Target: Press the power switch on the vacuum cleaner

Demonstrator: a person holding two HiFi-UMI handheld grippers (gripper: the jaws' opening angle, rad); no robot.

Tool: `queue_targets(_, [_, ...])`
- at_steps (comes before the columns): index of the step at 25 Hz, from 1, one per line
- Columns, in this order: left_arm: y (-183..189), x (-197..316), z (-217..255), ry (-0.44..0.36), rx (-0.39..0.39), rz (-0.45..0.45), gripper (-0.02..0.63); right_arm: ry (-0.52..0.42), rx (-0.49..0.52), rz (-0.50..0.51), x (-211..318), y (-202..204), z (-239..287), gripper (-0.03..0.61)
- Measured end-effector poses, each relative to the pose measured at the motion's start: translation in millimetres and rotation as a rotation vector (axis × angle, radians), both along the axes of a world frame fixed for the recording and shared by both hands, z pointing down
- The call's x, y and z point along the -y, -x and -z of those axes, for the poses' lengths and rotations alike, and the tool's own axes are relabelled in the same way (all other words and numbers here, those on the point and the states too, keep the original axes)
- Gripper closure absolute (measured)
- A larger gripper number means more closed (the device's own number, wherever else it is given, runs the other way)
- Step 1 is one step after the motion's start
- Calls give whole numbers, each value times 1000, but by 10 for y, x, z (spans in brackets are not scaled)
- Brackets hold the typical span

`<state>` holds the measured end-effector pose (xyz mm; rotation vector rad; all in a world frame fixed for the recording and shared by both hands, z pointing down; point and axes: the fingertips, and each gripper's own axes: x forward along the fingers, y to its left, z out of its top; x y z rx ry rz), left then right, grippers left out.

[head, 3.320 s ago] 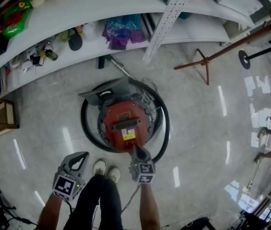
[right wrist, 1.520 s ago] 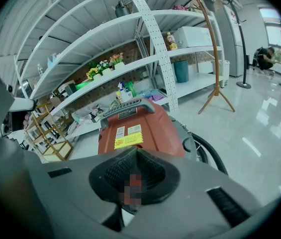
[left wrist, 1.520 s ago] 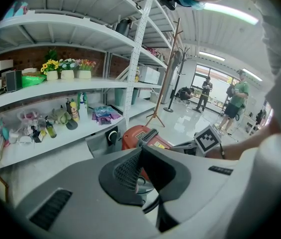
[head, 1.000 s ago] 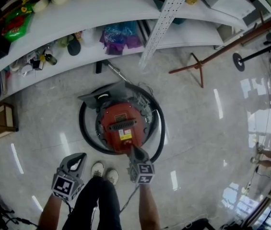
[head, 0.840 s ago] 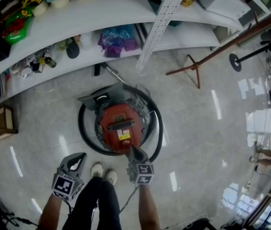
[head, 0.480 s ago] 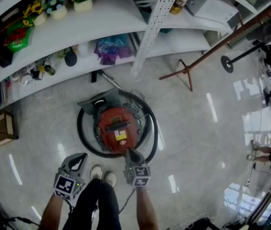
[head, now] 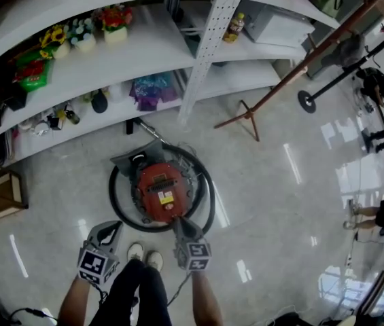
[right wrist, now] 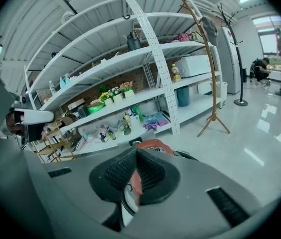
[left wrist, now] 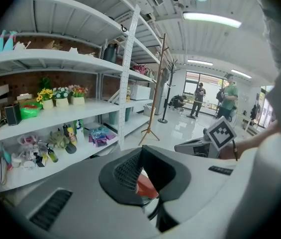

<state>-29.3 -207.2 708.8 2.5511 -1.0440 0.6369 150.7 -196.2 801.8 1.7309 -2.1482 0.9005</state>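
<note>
Pointing at the near rim of the red vacuum cleaner (head: 159, 190), the right tongs (head: 179, 222) are pressed together; the left tongs (head: 113, 225), likewise closed, hang above the floor (head: 266, 182) beside the person's shoes (head: 144, 253).

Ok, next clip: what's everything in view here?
vacuum cleaner: one, red, on the floor ahead of the feet
hose: one, black, coiled around the vacuum cleaner
shelving: one unit, white, beyond the vacuum cleaner
flower pots: three, white, middle shelf
bag: one, purple, lowest shelf
bottle: one, yellow, shelf right of the upright
coat stand: one, brown, right of the shelving
shoes: two, white, between the tools
left tool: grey, shut, empty
right tool: grey, shut, empty, tip by the vacuum cleaner's near edge
</note>
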Motion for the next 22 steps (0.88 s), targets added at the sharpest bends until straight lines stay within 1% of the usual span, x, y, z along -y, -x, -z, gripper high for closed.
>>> queue_targets(12, [-10,-151,664,-55,-21,-8,607,-47,4,6,-265,159,800,566])
queue_targets(16, [30,-204,840,-59,-24,-9,607,-61,-4,1,-324,152,1048,566])
queue_targets(19, [52,-231,972,-79,-15,-23,607,-71,-13,-8,-376,127,1243,566])
queue_targets(22, [55,-237,1155,-93,-27,-22,607,-86,-14,-10,-417,145,1446,566])
